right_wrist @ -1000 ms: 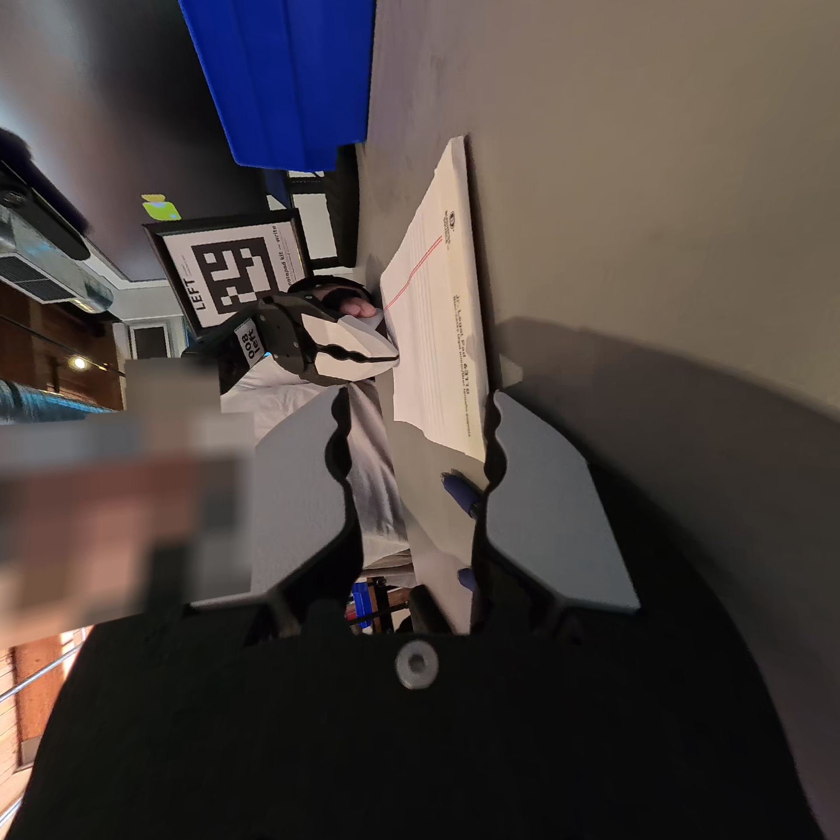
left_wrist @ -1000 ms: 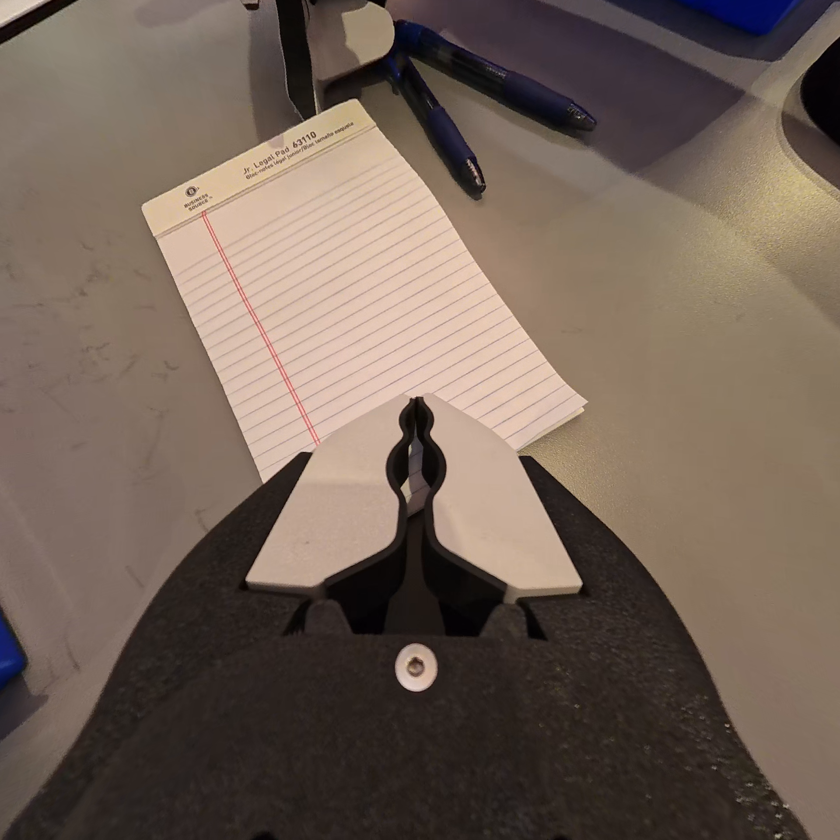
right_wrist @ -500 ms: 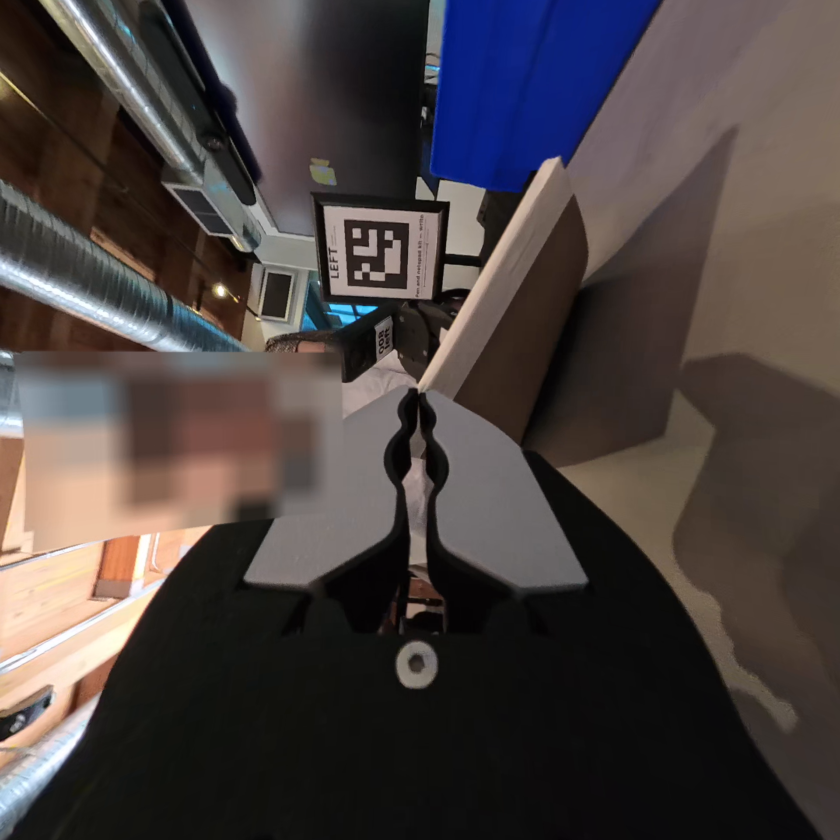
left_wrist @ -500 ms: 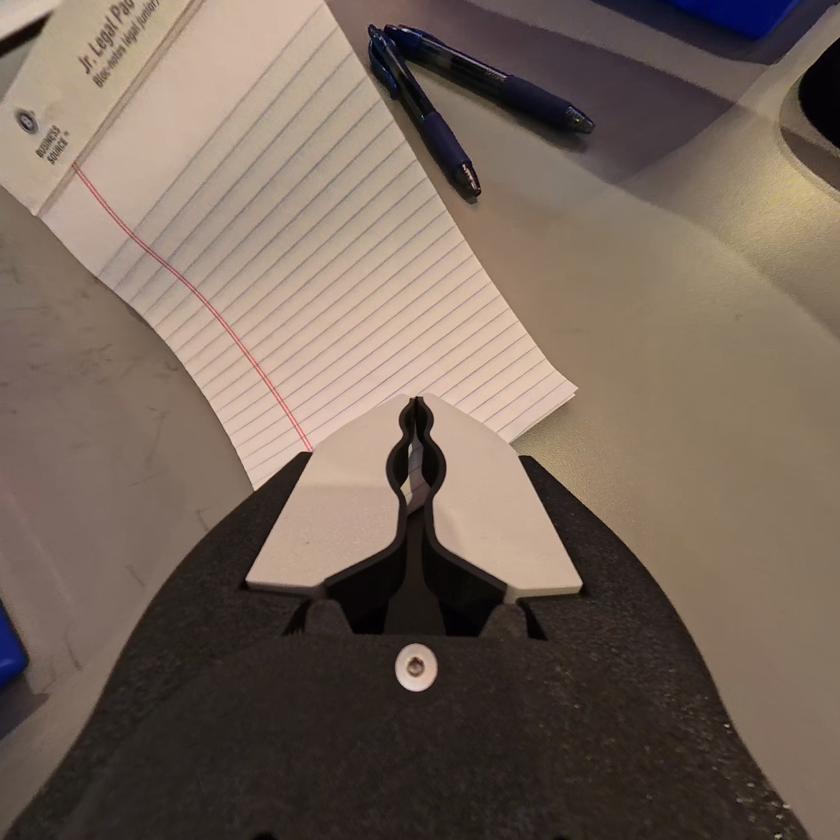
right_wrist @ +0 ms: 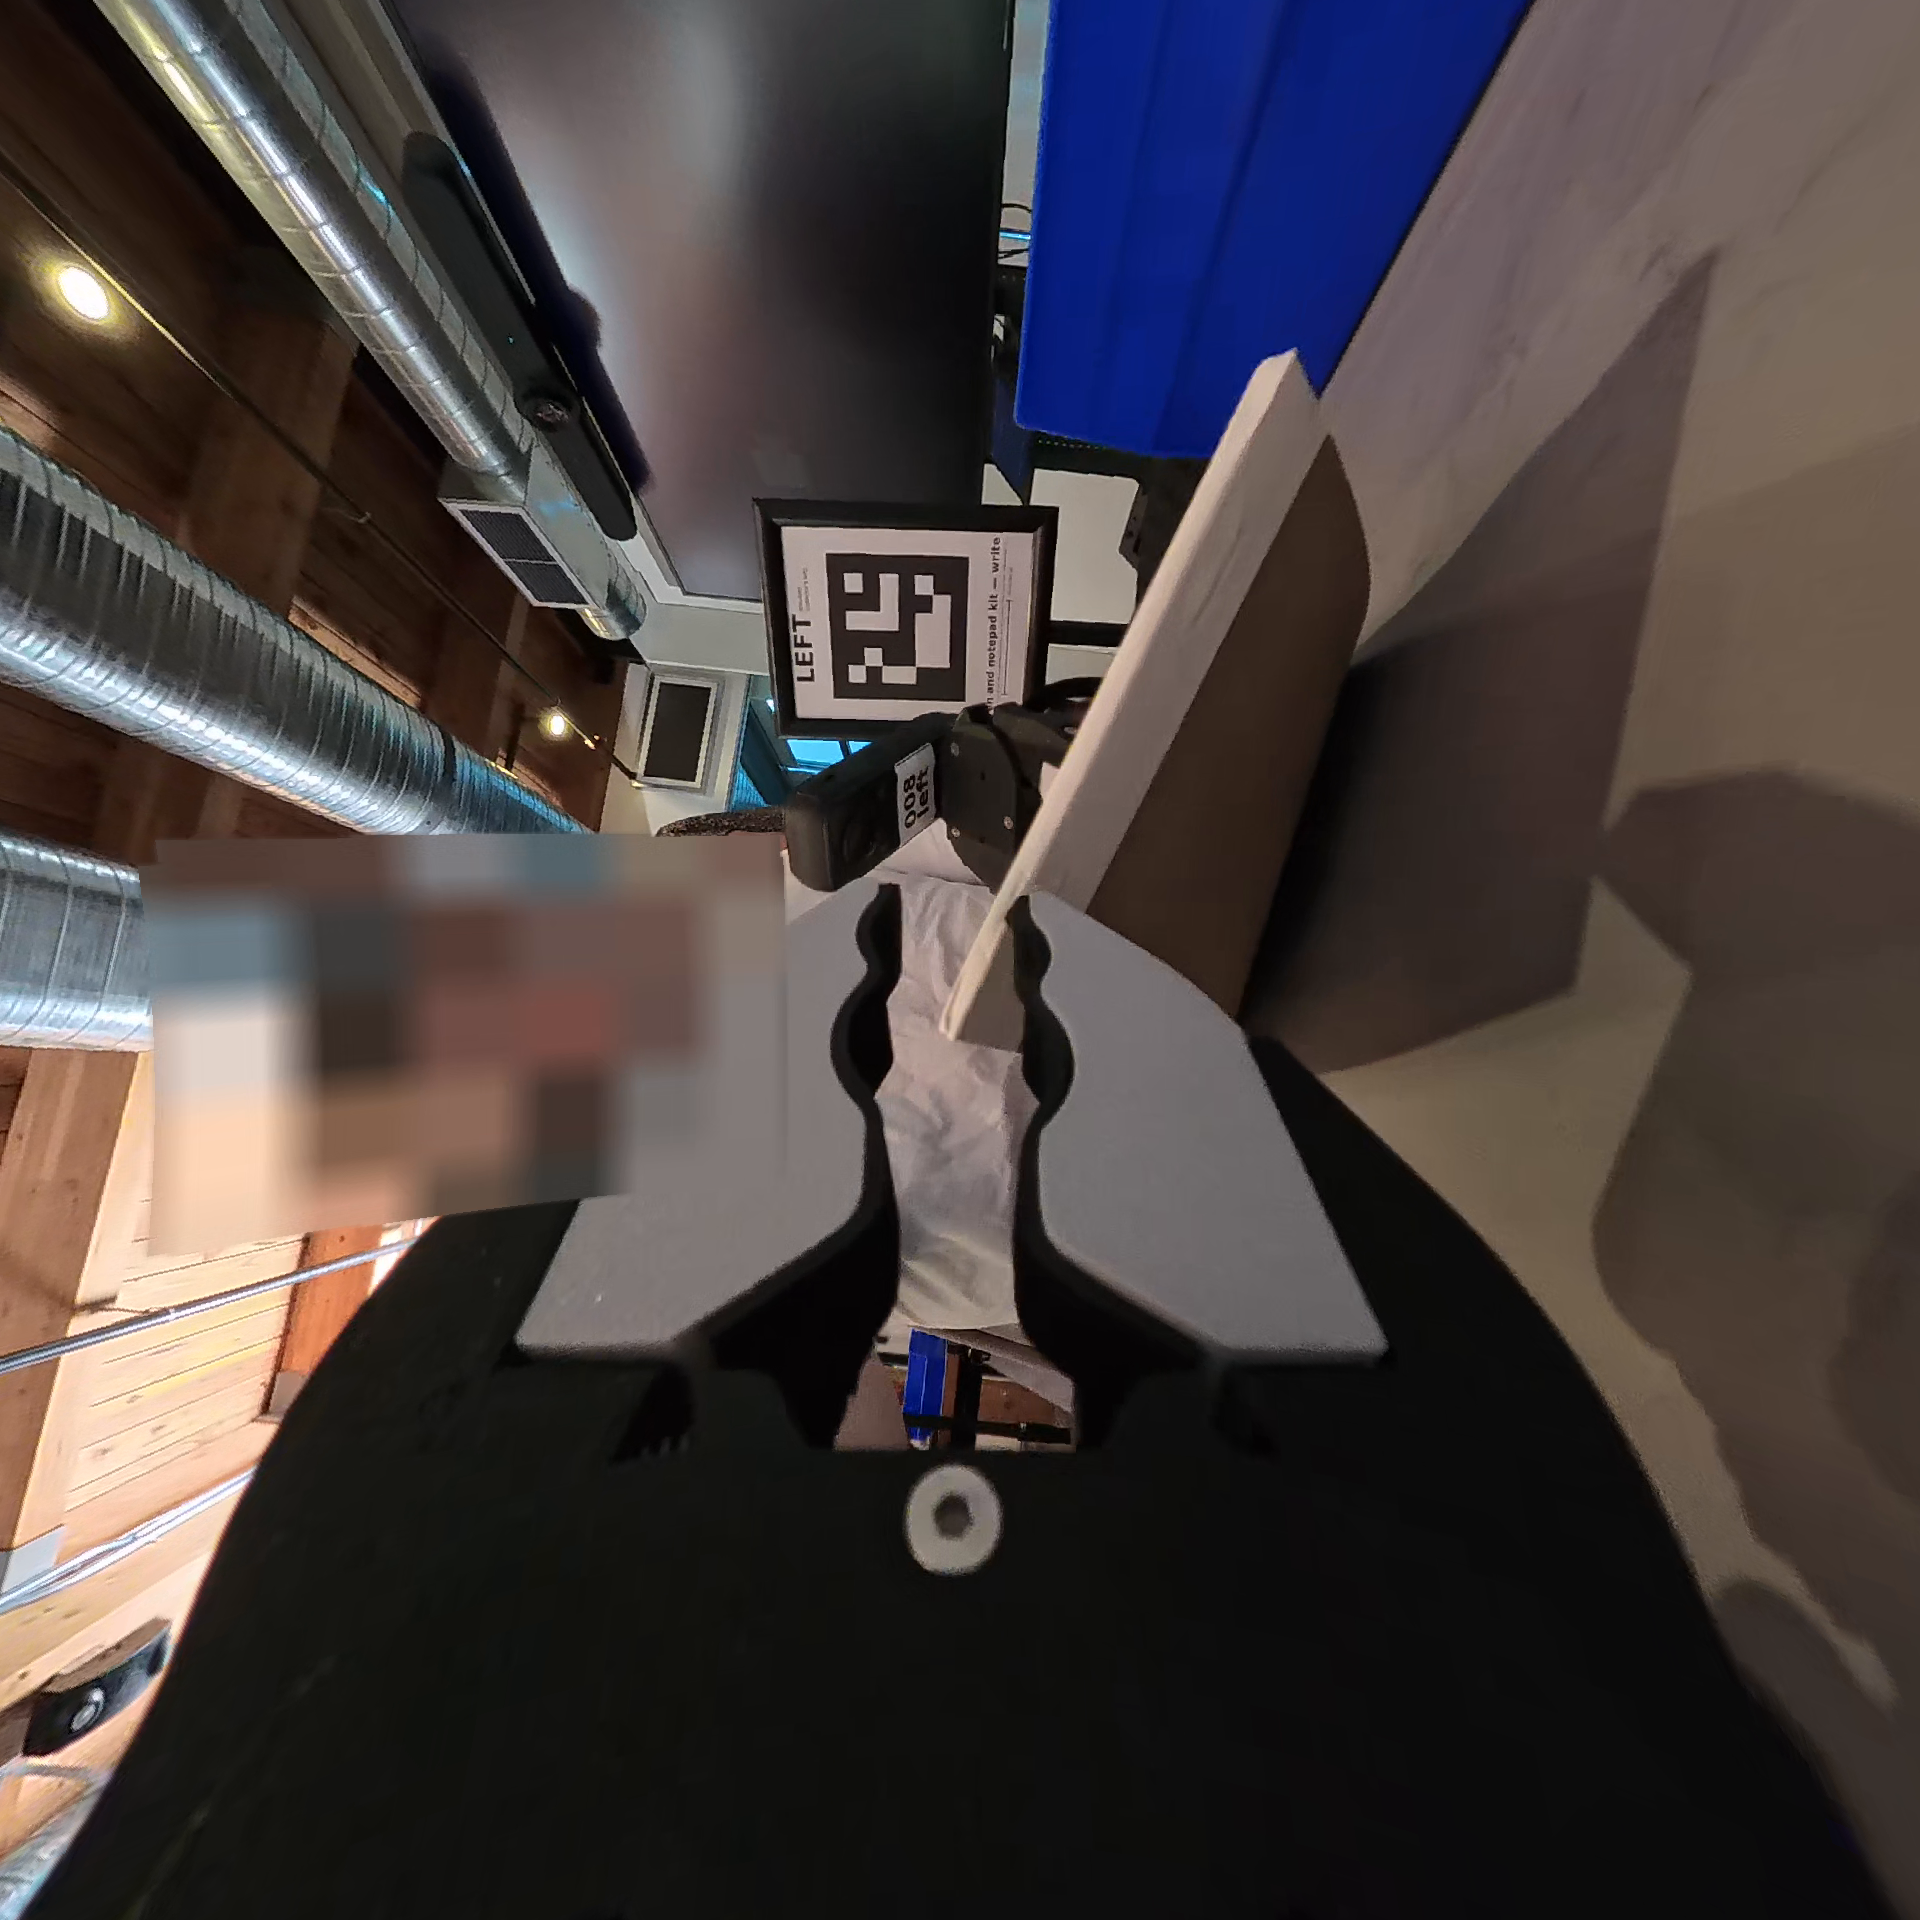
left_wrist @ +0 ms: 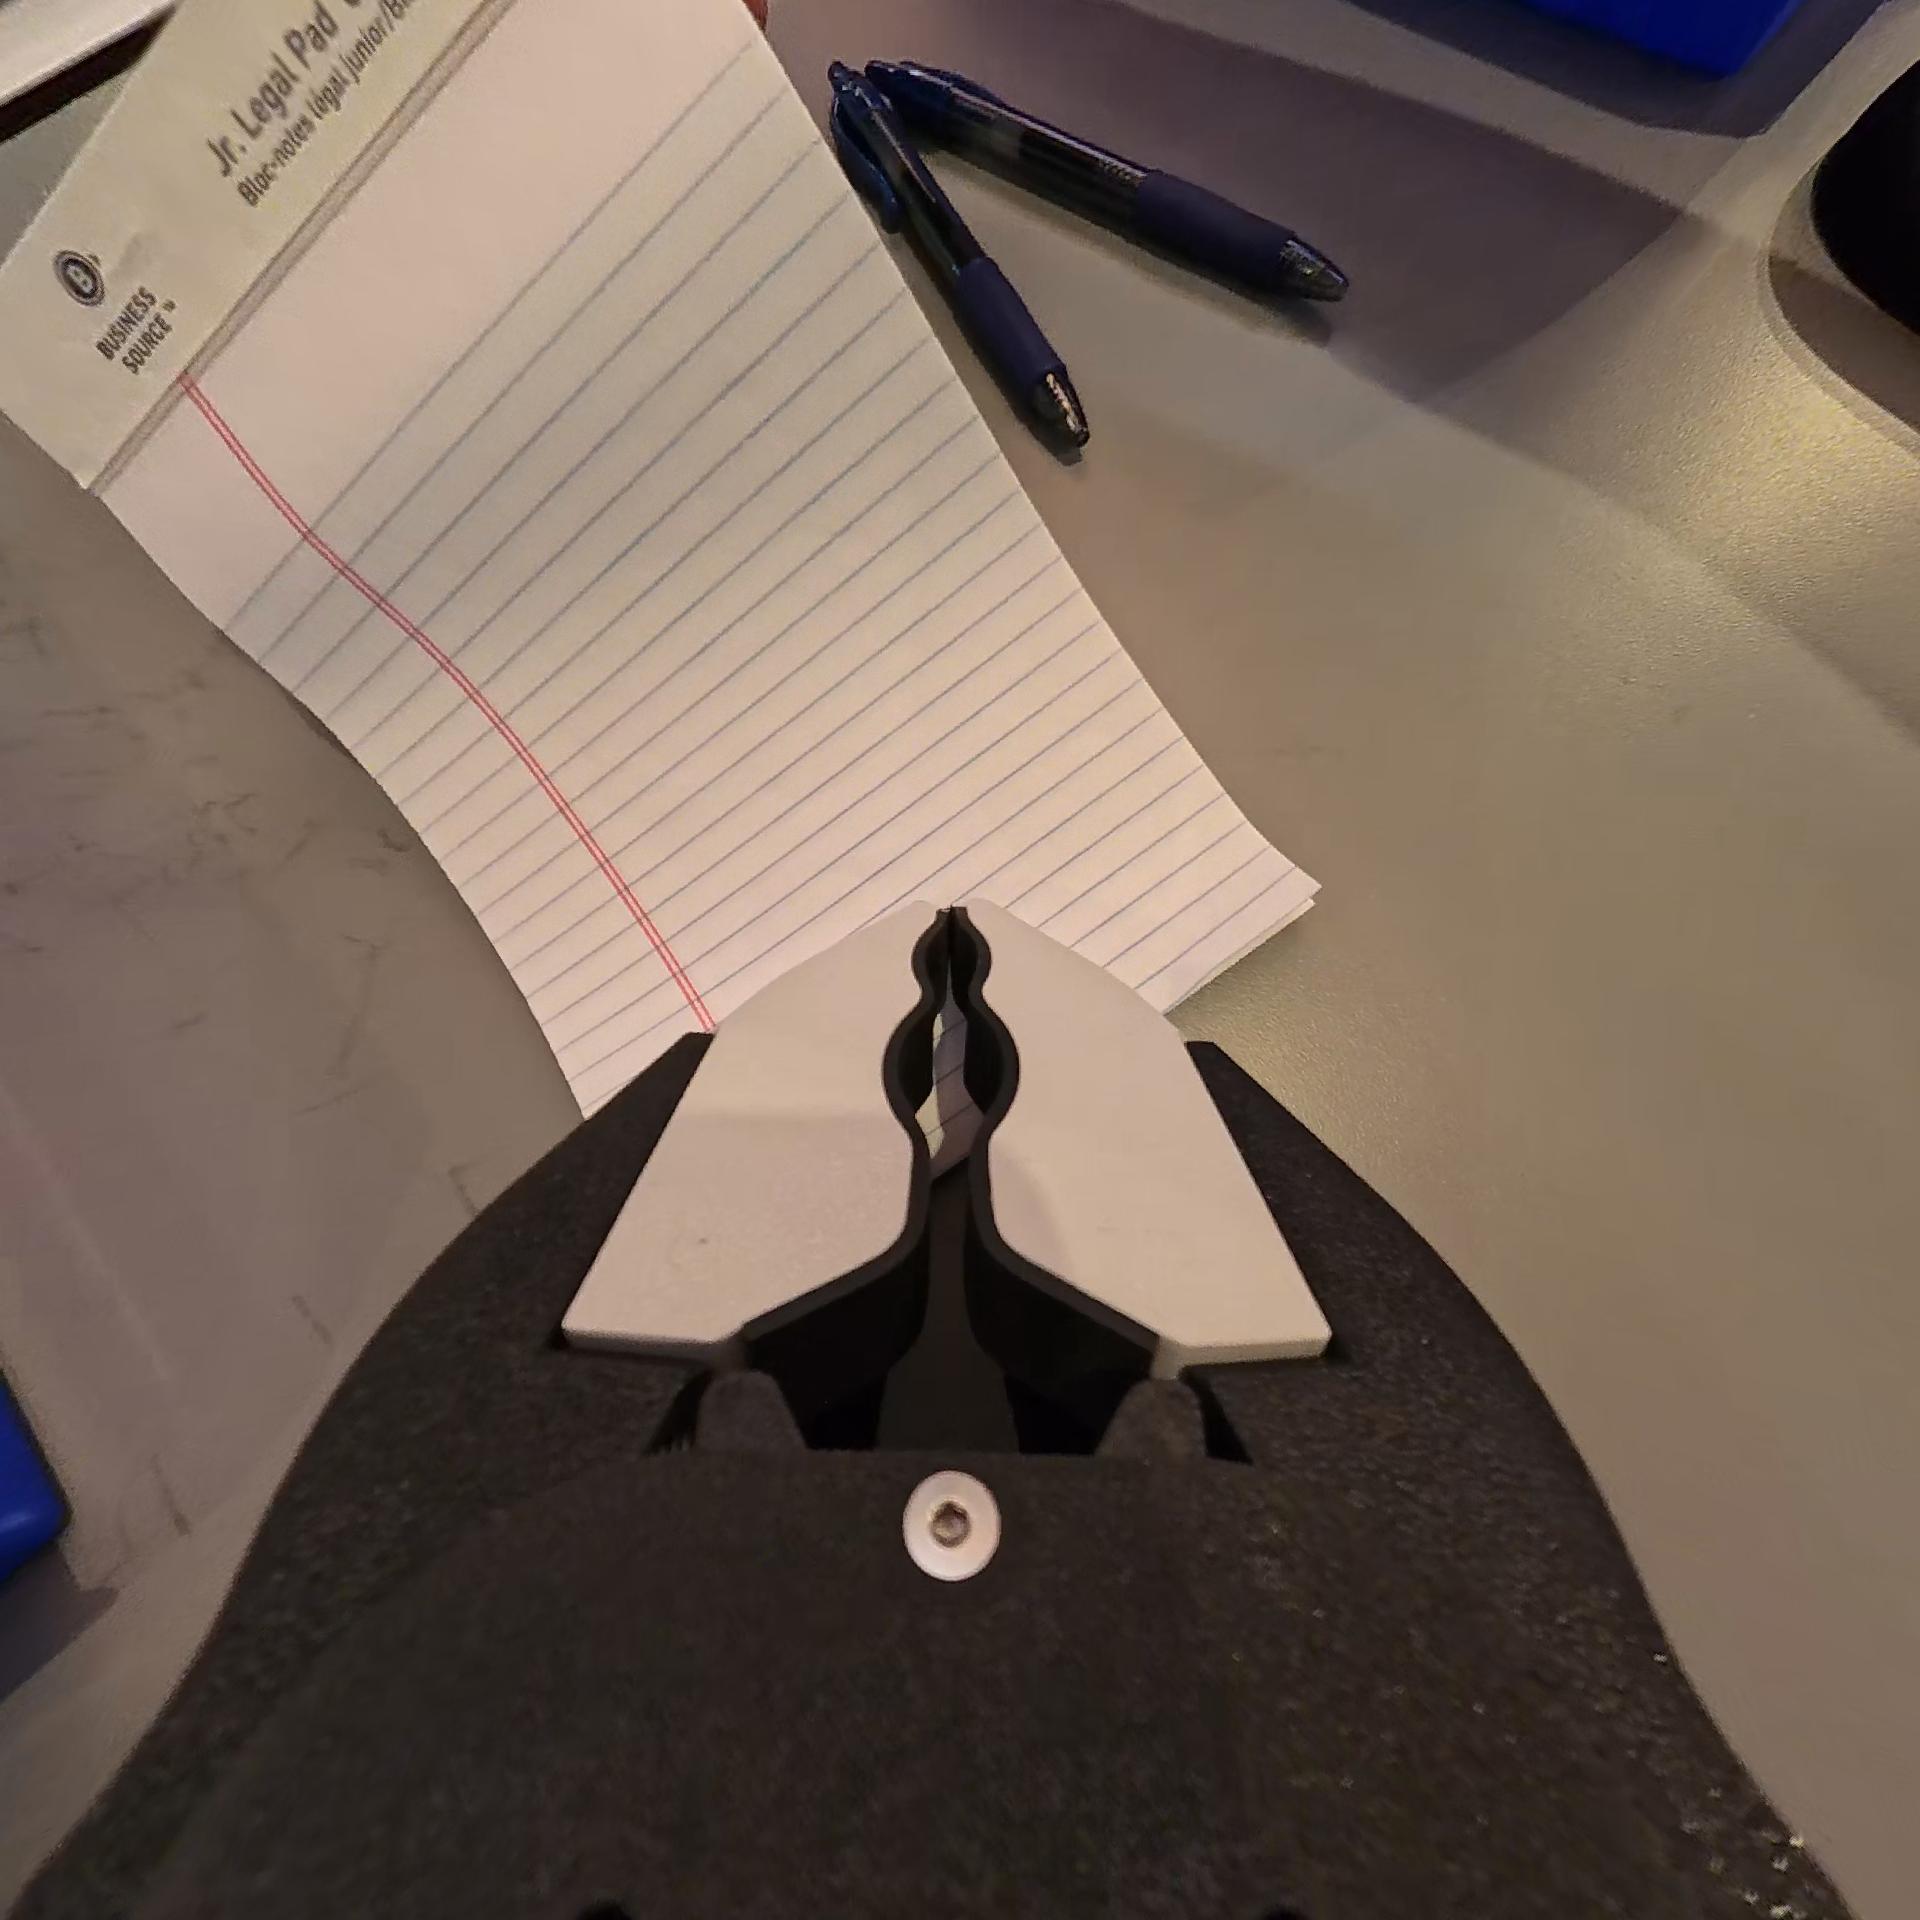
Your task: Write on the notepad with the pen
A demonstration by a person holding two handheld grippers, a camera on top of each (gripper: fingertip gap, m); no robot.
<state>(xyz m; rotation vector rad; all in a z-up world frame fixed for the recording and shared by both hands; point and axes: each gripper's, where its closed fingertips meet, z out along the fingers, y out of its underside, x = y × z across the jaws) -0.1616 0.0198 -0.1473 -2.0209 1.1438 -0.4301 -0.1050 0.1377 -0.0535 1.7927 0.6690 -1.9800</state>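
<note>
A white lined notepad [left_wrist: 623, 499] has its near end low on the grey table [left_wrist: 1455, 831] and its far end raised. My left gripper [left_wrist: 951, 914] is shut on the near edge of its pages. Two blue pens [left_wrist: 956, 249] [left_wrist: 1122, 197] lie crossed on the table right of the pad's far end. In the right wrist view the pad [right_wrist: 1174, 727] stands tilted, brown backing towards the table. My right gripper [right_wrist: 956, 904] is open, with the pad's top edge between its fingers, against the right finger [right_wrist: 1143, 1091]. It holds no pen.
A blue bin [left_wrist: 1704, 31] sits at the far right and another blue object [left_wrist: 21, 1486] at the left edge. A dark round object [left_wrist: 1870, 239] is at the right. A framed marker sign [right_wrist: 904, 613] stands behind the left gripper's black body [right_wrist: 914, 810]. There is about 15 cm between the tips of the two grippers. Measured from the fingertips, the blue object [left_wrist: 21, 1486] is 20 cm or so from the left gripper and 25 cm from the right.
My right gripper closed on the pad's top edge and lifted that end off the table, then opened. My left gripper stayed shut on the pad's near edge.
</note>
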